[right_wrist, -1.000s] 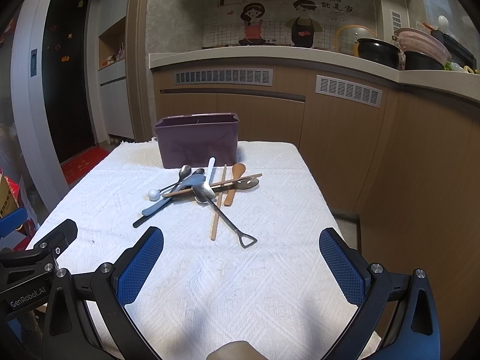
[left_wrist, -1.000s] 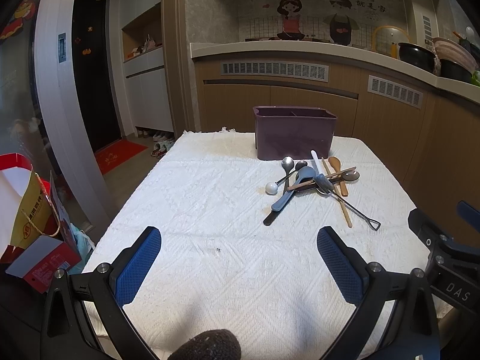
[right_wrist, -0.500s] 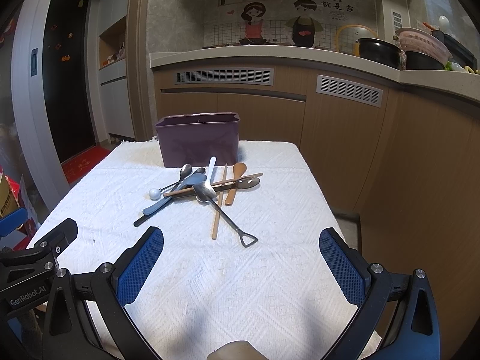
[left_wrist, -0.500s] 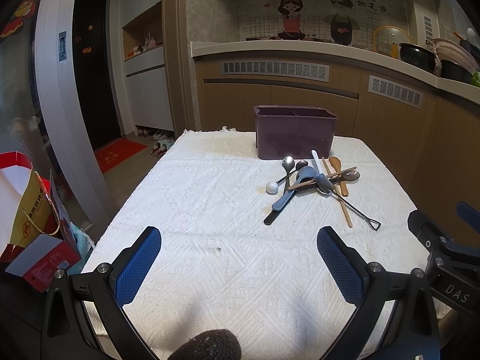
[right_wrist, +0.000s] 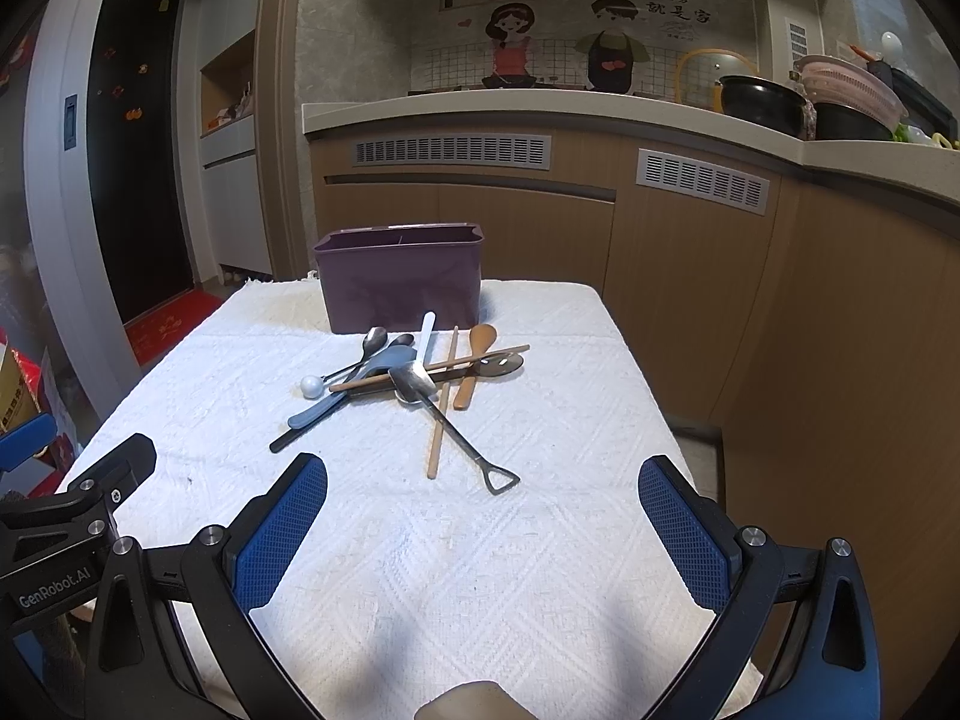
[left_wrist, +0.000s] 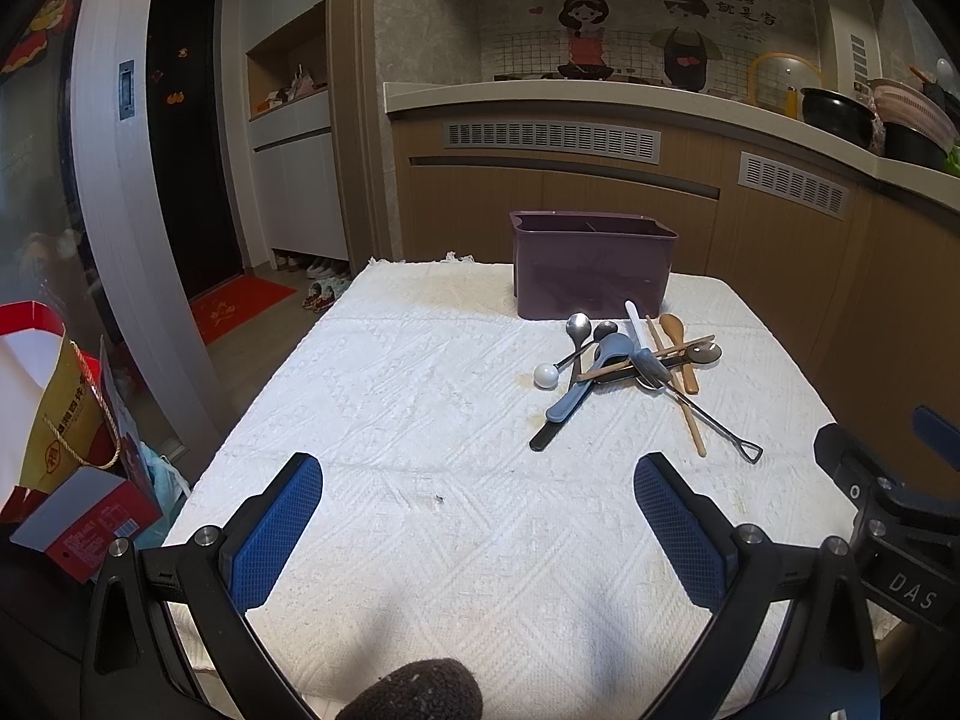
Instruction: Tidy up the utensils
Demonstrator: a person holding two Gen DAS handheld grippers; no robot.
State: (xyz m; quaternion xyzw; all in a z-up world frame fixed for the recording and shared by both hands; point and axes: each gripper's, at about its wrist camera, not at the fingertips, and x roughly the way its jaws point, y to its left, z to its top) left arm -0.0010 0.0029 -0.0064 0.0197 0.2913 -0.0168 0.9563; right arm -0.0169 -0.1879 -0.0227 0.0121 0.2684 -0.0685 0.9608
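Observation:
A pile of utensils (left_wrist: 630,360) (right_wrist: 414,375) lies on the white cloth in front of a purple divided bin (left_wrist: 591,273) (right_wrist: 399,279). The pile holds metal spoons, a blue spoon (right_wrist: 348,387), a wooden spoon (right_wrist: 474,363), chopsticks (right_wrist: 443,402) and a shovel-handled metal spoon (right_wrist: 456,438). My left gripper (left_wrist: 477,525) hovers open over the near cloth, well short of the pile, nothing between its blue pads. My right gripper (right_wrist: 483,525) is open too, just behind the shovel handle.
The table (left_wrist: 420,372) drops off on the left toward the floor, a red gift bag (left_wrist: 54,420) and boxes. Wooden cabinets (right_wrist: 690,276) and a counter with pots stand behind and to the right.

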